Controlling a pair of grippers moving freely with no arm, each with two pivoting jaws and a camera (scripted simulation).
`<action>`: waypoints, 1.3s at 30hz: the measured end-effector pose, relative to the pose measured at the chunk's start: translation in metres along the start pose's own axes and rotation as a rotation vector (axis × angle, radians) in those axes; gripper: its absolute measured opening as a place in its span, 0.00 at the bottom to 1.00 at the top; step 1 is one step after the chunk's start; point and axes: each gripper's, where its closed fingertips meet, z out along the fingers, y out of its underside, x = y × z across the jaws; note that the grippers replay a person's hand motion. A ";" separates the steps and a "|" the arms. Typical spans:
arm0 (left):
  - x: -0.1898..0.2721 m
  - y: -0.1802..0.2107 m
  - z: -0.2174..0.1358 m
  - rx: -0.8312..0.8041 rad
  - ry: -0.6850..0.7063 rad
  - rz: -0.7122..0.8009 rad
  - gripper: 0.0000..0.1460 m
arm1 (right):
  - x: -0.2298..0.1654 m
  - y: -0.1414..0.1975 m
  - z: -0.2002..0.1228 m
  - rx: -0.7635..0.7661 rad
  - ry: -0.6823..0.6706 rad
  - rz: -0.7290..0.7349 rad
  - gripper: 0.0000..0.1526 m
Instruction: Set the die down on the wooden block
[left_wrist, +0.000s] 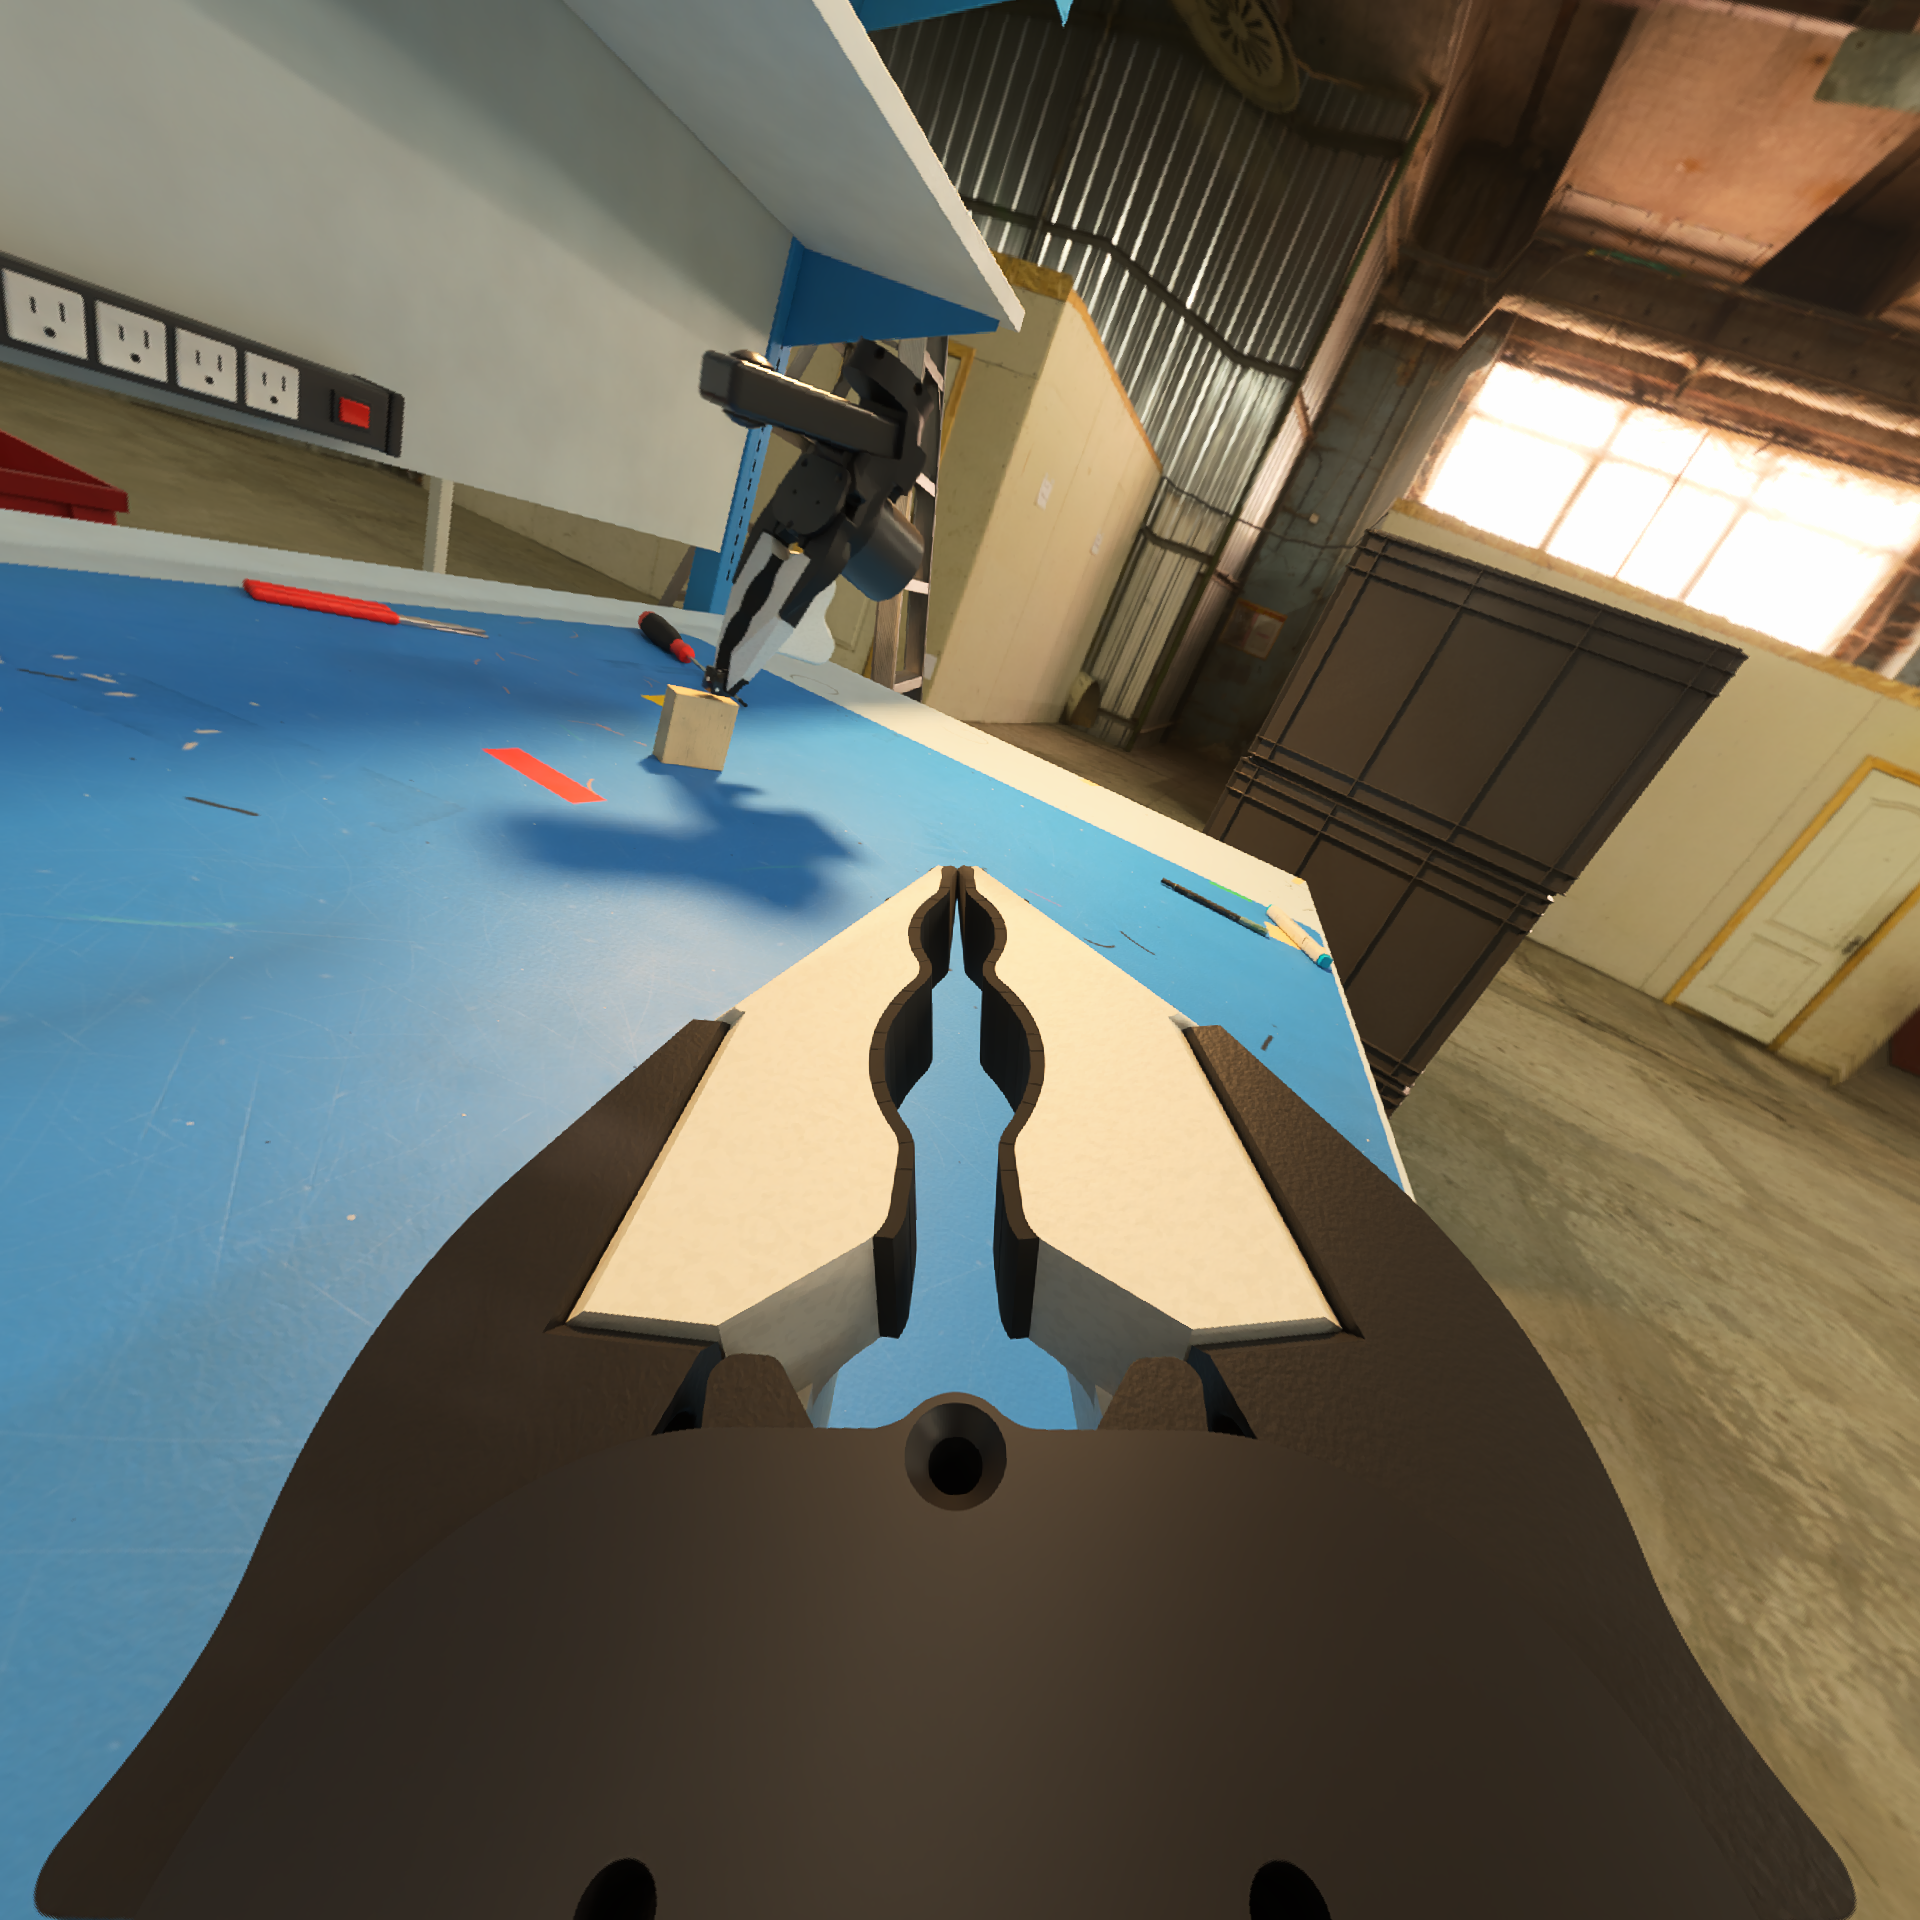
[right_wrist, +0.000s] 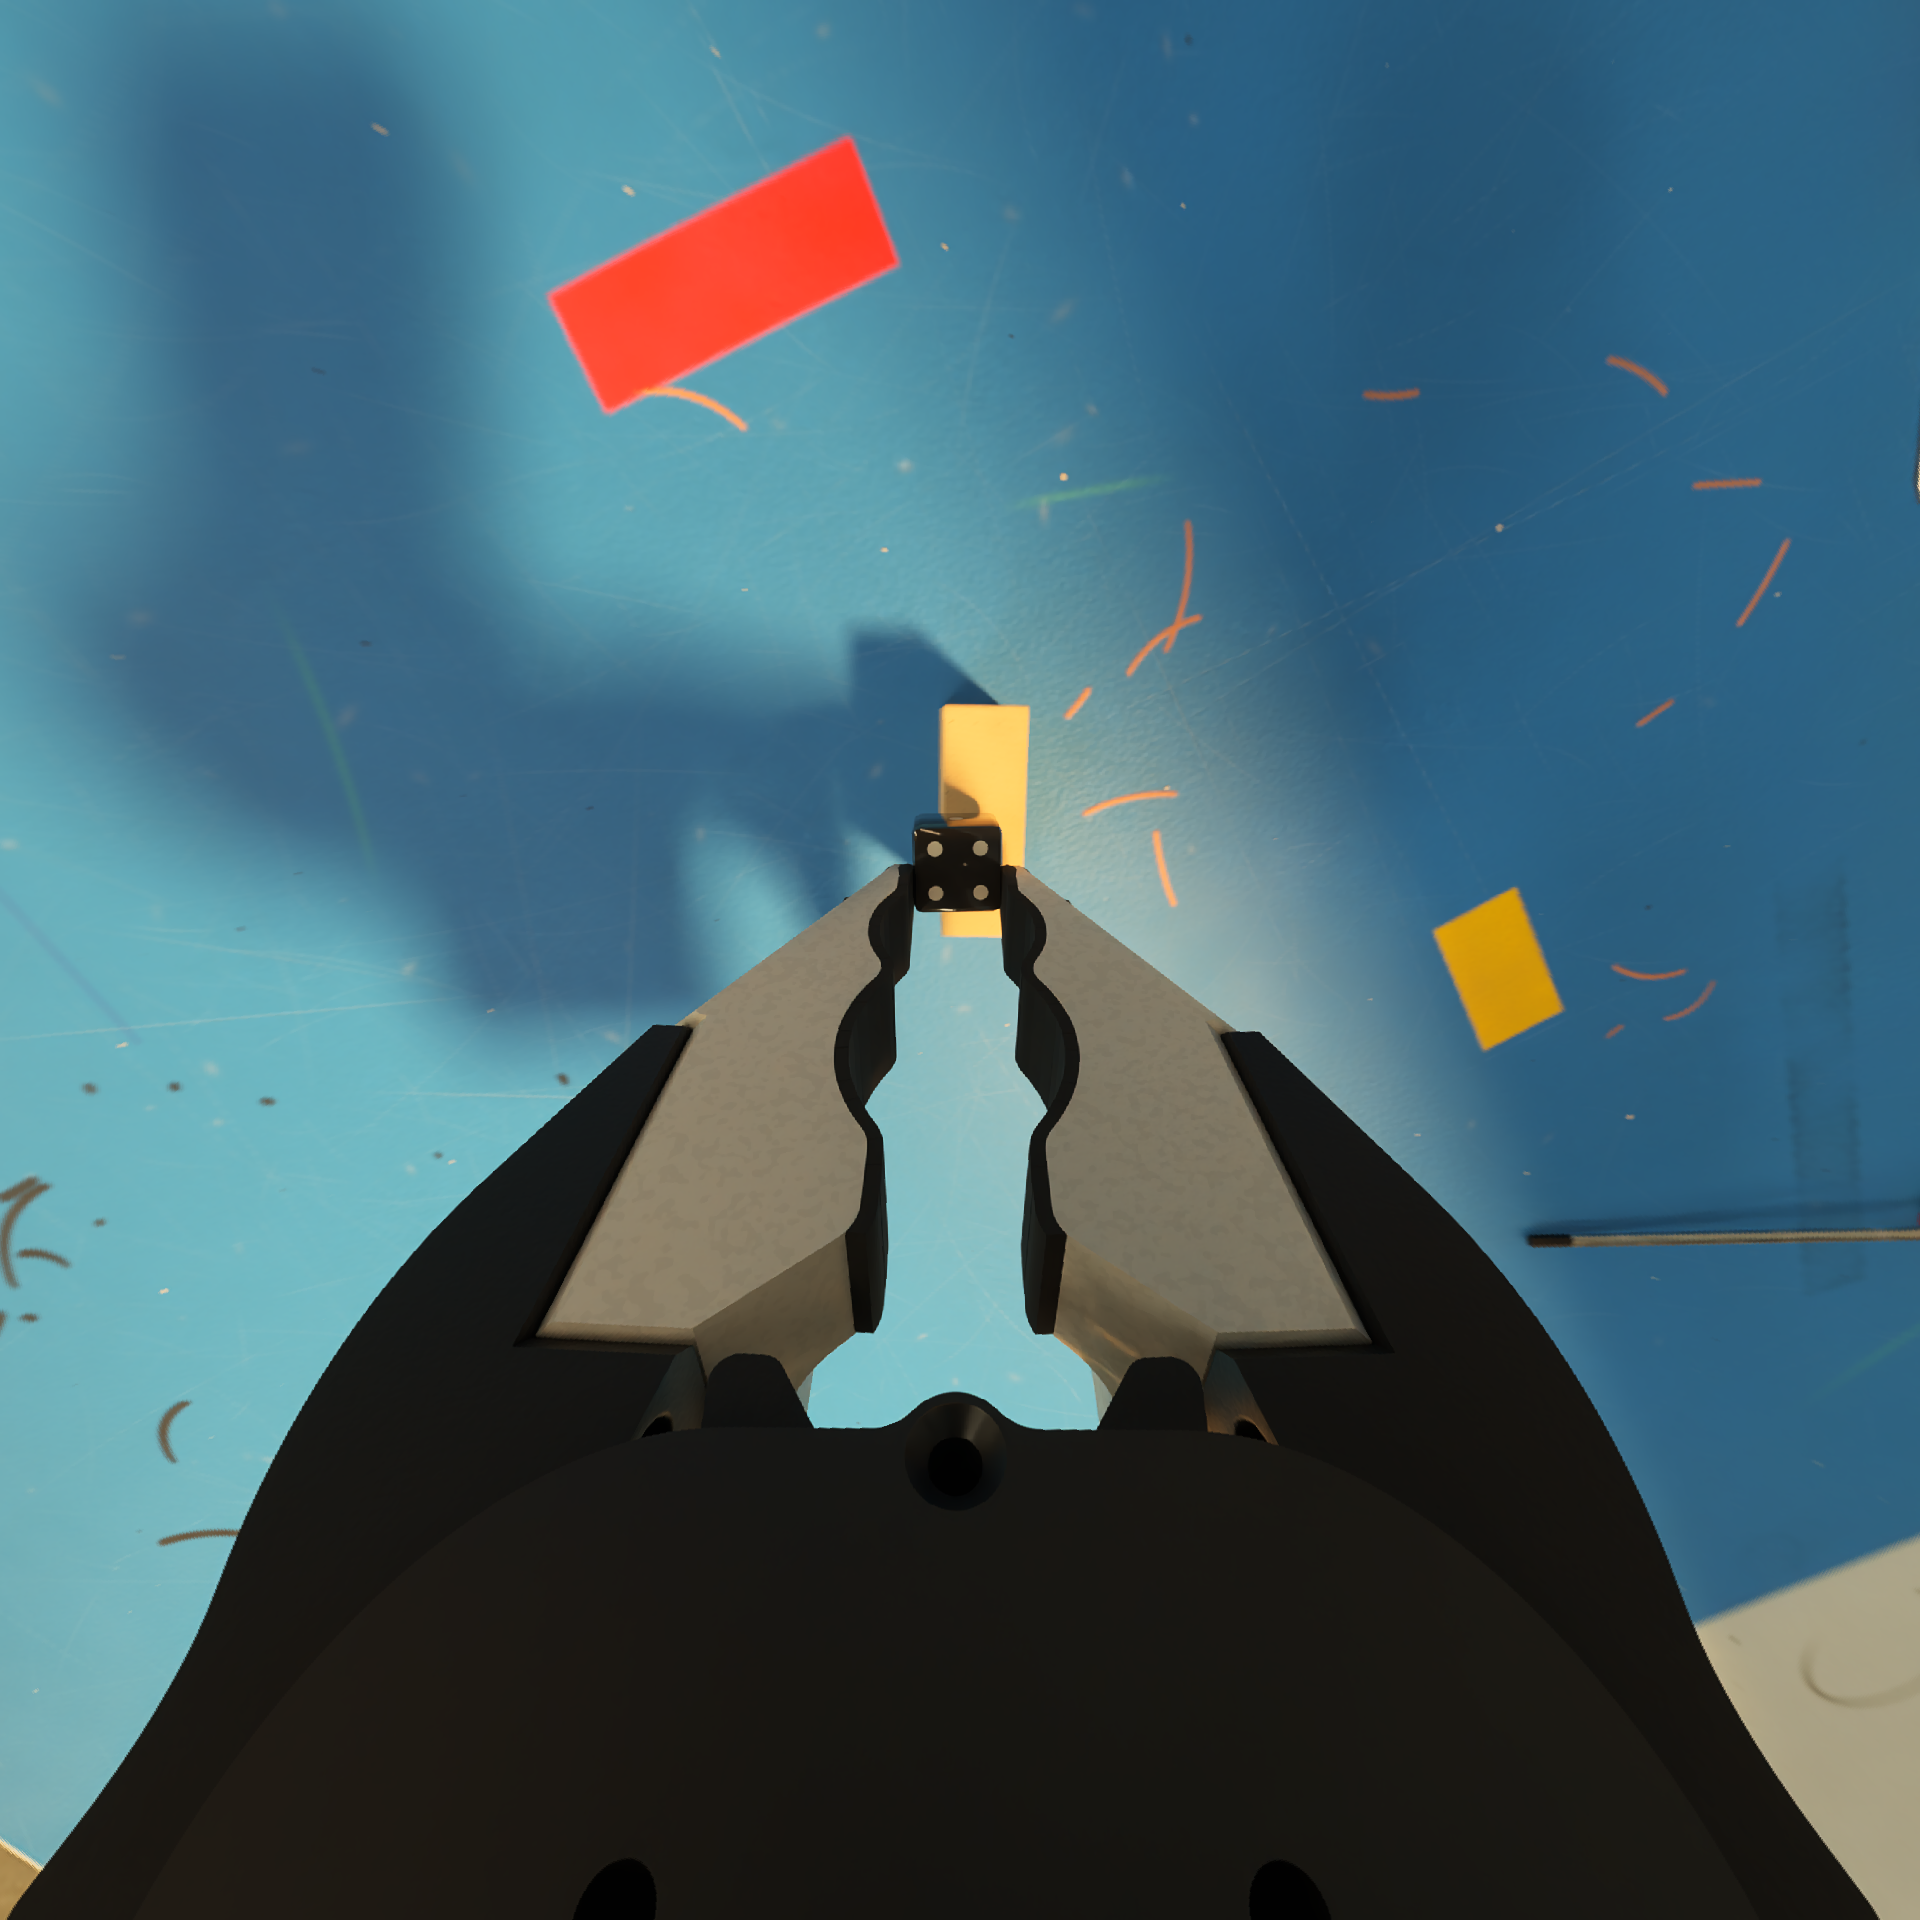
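Blue matting covers my workbench (left_wrist: 312, 987), scuffed and littered with swarf, with a power strip (left_wrist: 197, 358) along the back wall. Toward the far edge stands the wooden block (left_wrist: 694, 727), pale and upright, with a red patch (left_wrist: 542, 774) just beside it and a red-handled screwdriver (left_wrist: 667, 636) nearer the far corner. A yellow patch (right_wrist: 1496, 966) lies near the block in the right wrist view.

My right gripper (right_wrist: 957, 883) points steeply down over the block, its fingers (right_wrist: 790, 1039) clamped on the black die (right_wrist: 957, 868), the face with 4 pips toward the camera. From the left wrist view the die sits right at the block's top face; I cannot tell whether it touches. My left gripper (left_wrist: 956, 883) idles well apart, near the bench's right edge, fingertips pinched together on nothing.

My worry is the placement: the die appears over 1 end of the block's top rather than its middle, so releasing there could tip it over the edge onto the mat. Opening while the die is above the surface could make it bounce or roll, and pressing down too hard could knock the narrow block over.
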 end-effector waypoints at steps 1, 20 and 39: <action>0.000 0.001 0.001 -0.001 0.001 -0.006 0.00 | 0.003 -0.001 0.003 -0.025 0.019 -0.006 0.11; -0.071 -0.020 -0.150 -0.177 -0.791 0.284 0.04 | -0.090 0.012 -0.144 0.722 0.387 0.340 0.27; -0.119 -0.007 -0.211 -0.220 -1.065 0.169 0.13 | -0.201 0.082 -0.054 1.020 0.426 0.816 0.27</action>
